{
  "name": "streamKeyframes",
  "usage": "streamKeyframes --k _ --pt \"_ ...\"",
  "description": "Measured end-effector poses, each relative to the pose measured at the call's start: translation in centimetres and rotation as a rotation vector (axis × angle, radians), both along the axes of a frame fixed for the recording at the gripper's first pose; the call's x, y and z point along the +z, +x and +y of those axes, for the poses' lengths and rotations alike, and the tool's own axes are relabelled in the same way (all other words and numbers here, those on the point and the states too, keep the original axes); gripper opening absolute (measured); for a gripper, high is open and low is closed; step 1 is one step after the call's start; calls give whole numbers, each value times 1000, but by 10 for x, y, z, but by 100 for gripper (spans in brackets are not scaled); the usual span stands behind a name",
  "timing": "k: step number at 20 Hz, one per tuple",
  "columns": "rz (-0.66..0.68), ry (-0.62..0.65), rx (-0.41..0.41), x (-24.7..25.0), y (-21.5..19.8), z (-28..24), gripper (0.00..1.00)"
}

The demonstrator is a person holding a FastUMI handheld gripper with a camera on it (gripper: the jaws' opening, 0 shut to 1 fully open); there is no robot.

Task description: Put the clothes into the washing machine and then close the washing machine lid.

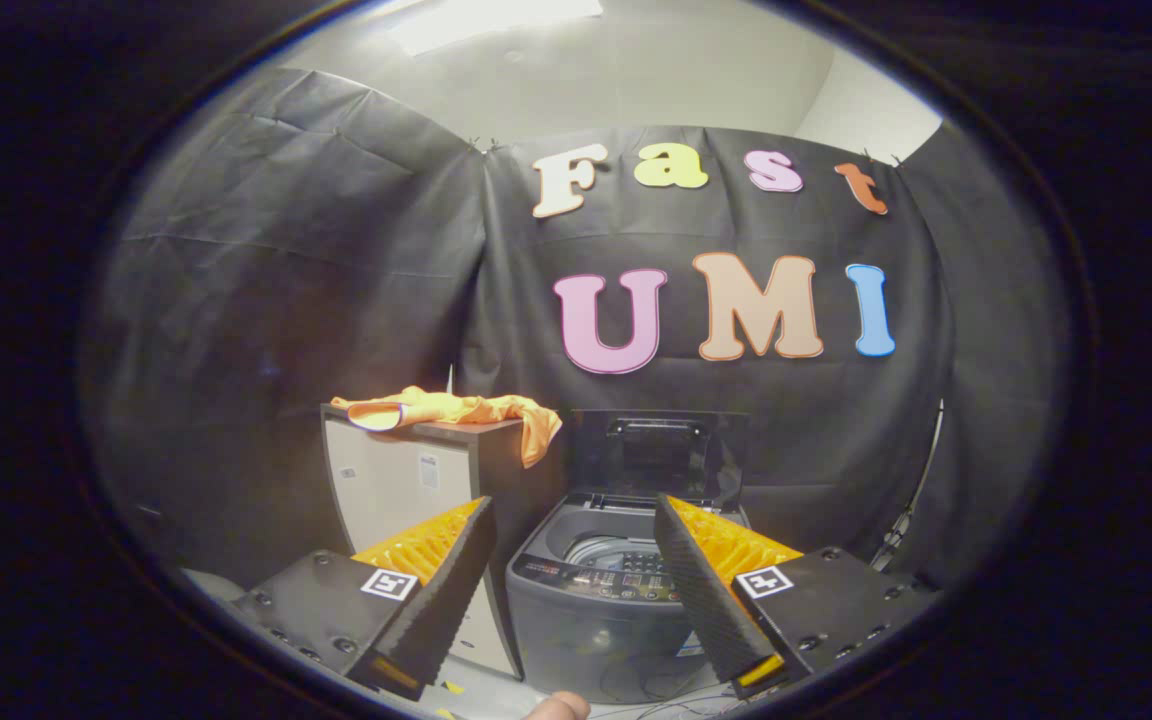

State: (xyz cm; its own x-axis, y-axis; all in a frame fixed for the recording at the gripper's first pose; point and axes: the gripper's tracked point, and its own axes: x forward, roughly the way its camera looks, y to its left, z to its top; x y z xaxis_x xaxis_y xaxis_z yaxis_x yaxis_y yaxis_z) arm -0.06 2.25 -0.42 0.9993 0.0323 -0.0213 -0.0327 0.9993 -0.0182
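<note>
tongs [572, 560]: spread wide, holding nothing | orange garment [456, 412]: draped on cabinet [406, 480] top at 11 o'clock, well beyond the fingers | washing machine [601, 600]: straight ahead at 12, lid [658, 455] raised | step: reach the cloth; aim for a bunched fold, clamp deep so it won't slip.

One gripper [573, 520] is showing two fingers, spread wide apart with nothing between them. Beyond them one washing machine [596, 590] is standing, its one lid [658, 455] raised upright. Beside it one cabinet [406, 480] is sitting, and one orange garment [456, 410] is lying draped across its top.
</note>
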Motion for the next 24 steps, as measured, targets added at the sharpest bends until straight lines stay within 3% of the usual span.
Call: streamKeyframes --k 7,11,19,24 --pt "35 64 6 22 3 27 99" --pt "50 17 -34 39 23 44 99" --pt "169 -54 -49 14 100 105 100" --pt "196 -40 -138 24 174 145 100"
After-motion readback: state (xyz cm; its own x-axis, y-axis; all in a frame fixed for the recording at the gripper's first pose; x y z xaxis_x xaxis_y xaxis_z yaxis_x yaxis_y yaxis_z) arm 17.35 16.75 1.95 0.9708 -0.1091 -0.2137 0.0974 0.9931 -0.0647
